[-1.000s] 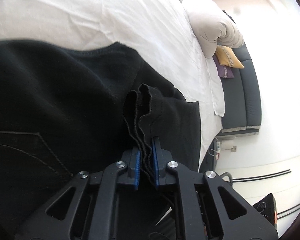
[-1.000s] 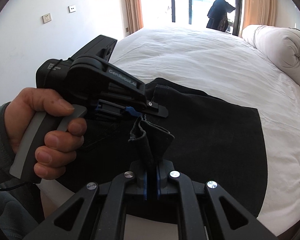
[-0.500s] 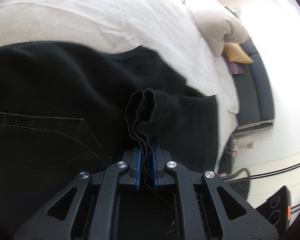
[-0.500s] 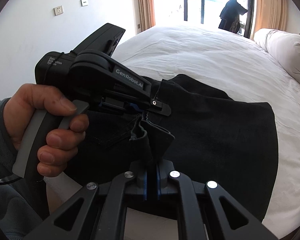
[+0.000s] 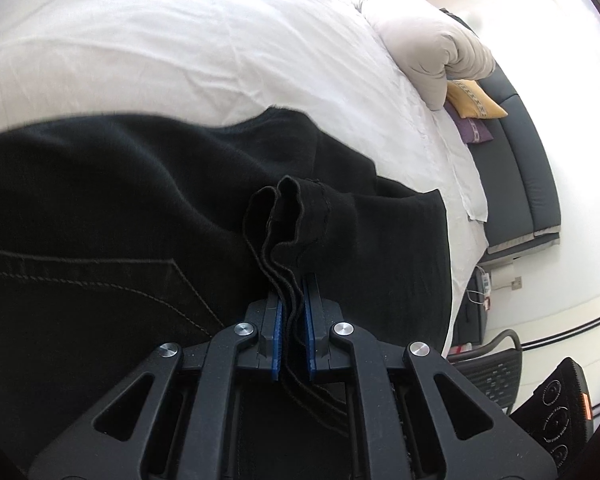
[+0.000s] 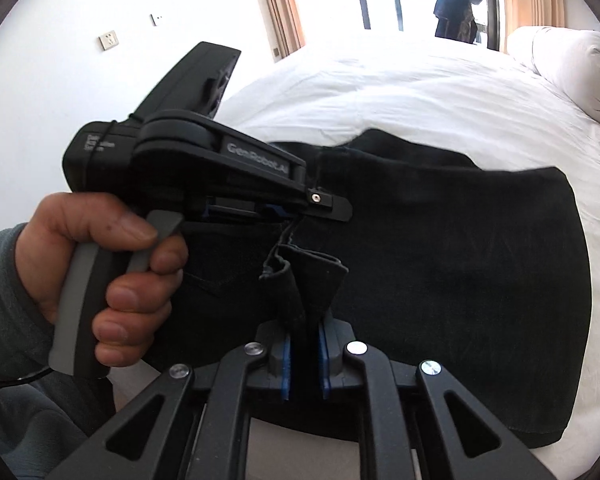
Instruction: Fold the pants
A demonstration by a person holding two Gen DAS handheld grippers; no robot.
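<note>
Both grippers are locked onto the black pants (image 6: pixel 440 240), which lie spread across the white bed (image 5: pixel 180 40) with a folded layer on top. From the left wrist camera, the left gripper (image 5: pixel 292 312) has its blue-padded jaws pinched together on a bunched stack of hem layers, the cloth edges curling up in loops just beyond the fingertips (image 5: pixel 275 320). A stitched back pocket (image 5: pixel 100 280) sits to the left of that grip. Over on the right wrist view, the right gripper (image 6: pixel 305 344) clamps a similar upright tuft of fabric between its own pads, and the two grips are close together, the left gripper's nose hanging just above and behind the right one's tuft. The person's left hand (image 6: pixel 100 272) squeezes the grey trigger handle of that tool. Whether the pinched fabric is leg hem or waistband is hard to say from here; the black cloth swallows detail. A rolled white duvet (image 5: pixel 432 48) rests at the head of the bed, with a yellow cushion (image 5: pixel 474 98) and a purple cushion (image 5: pixel 474 132) on the dark sofa (image 5: pixel 512 184) beside it.
</note>
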